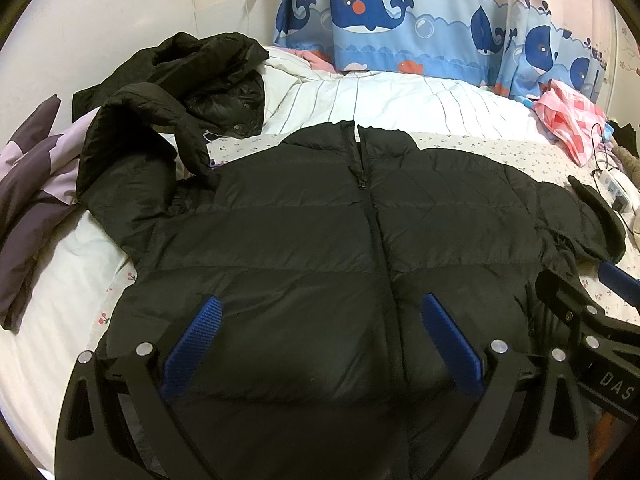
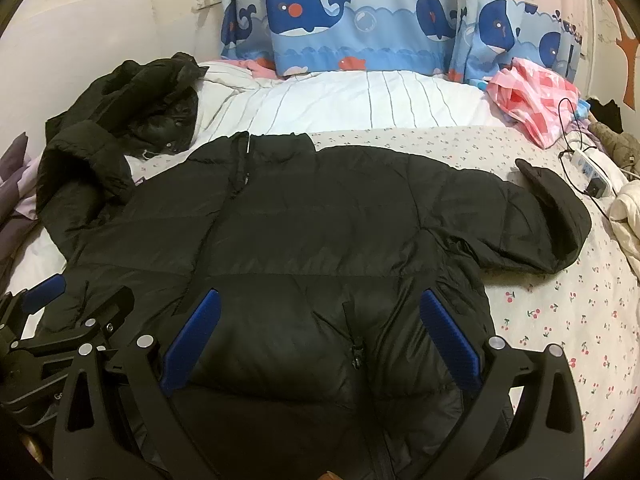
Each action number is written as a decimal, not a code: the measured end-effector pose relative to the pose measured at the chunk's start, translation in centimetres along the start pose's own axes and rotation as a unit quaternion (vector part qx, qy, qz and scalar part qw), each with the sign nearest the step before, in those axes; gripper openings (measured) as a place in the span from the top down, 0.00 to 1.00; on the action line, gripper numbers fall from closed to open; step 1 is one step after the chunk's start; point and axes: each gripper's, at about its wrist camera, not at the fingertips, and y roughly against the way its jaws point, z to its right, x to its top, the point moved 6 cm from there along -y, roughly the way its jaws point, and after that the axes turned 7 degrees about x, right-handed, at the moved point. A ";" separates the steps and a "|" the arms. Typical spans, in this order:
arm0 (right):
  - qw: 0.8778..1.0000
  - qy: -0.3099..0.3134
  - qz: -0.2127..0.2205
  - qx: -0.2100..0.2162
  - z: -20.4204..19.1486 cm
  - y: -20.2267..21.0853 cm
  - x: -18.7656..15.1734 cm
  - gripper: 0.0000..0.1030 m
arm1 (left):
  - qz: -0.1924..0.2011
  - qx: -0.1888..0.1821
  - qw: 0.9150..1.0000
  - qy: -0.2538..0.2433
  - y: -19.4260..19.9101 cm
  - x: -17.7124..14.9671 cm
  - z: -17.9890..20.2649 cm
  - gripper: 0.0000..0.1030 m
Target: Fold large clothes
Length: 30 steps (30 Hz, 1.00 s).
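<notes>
Both grippers hover side by side over the hem end of the black puffer jacket [image 1: 320, 240], which lies front-up and zipped on the bed [image 2: 560, 320]. The left gripper [image 1: 320, 344] has its blue ribbed pads spread wide, holding nothing, with the zipper line running just right of its centre. The right gripper [image 2: 320, 340] is likewise spread and empty, positioned over the right front panel near a pocket zip. The jacket's long axis, hem to collar, runs straight away from both grippers; the sleeves extend crosswise. The right sleeve [image 2: 552, 216] lies bent on the cherry-print sheet, nearer the right gripper; the left sleeve [image 1: 132, 152] is raised and crumpled against a second dark garment [image 1: 208, 76], nearer the left gripper. Judged from this layout, no fold is yet made, and each sleeve falls to the gripper on its own side. The shell is smooth, slightly glossy, quilted in horizontal baffles, thick and springy, and likely to slip. Beyond it lie a striped white quilt [image 1: 400, 96], a pink checked cloth [image 2: 532, 96], a power strip [image 2: 592, 172] and a whale-print curtain [image 2: 340, 20].
</notes>
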 end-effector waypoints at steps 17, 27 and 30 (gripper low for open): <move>0.999 -0.006 -0.035 -0.008 1.0 -1.1 -0.1 0.07 | -0.008 -0.006 1.000 0.001 -0.1 0.6 0.8 0.07; 0.999 -0.033 -0.035 -0.018 6.3 1.1 2.8 0.07 | -0.022 -0.015 1.000 0.005 -1.2 1.0 0.9 0.07; 0.995 -0.088 -0.002 -0.053 13.7 3.4 5.2 0.07 | -0.026 -0.011 1.000 0.005 -1.7 1.0 1.0 0.07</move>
